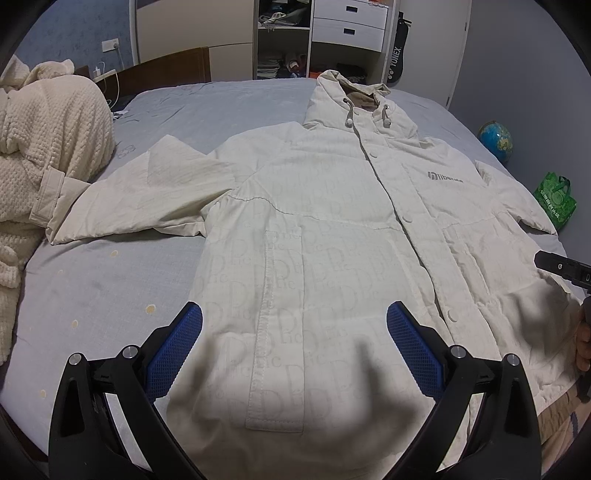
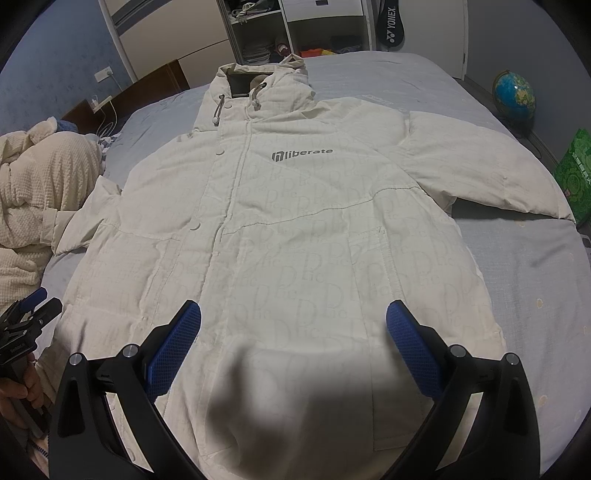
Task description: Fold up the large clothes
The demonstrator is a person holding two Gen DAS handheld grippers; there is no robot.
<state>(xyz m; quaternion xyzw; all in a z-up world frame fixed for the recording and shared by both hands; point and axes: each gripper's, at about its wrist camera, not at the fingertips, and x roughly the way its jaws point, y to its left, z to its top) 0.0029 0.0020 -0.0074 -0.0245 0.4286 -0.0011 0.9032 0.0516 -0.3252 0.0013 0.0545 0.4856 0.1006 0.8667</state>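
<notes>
We see a cream hooded jacket (image 1: 332, 229) spread flat, front side up, across the middle of a bed with a grey-blue sheet (image 1: 110, 280). Its hood (image 2: 258, 77) points toward the far edge of the bed, and its hem lies at the near edge, just under both tools. The sleeves reach out toward the two side edges of the bed. A grey "liberate" logo (image 2: 302, 154) sits on the chest, and a row of snap buttons runs down the front.

Our left gripper (image 1: 294, 343) hangs above the lower front of the jacket with its blue-padded fingers (image 1: 173, 350) spread wide, holding nothing. Our right gripper (image 2: 293, 343) hangs over the other half of the hem, its fingers also spread wide and empty. Both cast soft shadows on the fabric.

A fluffy cream blanket (image 1: 44, 147) is heaped at the bed's left edge, touching the jacket's sleeve cuff. Beyond the far edge stands a white shelf unit (image 1: 317, 33). On the floor by the right edge are a blue globe (image 2: 514, 94) and a green bag (image 1: 556, 197).
</notes>
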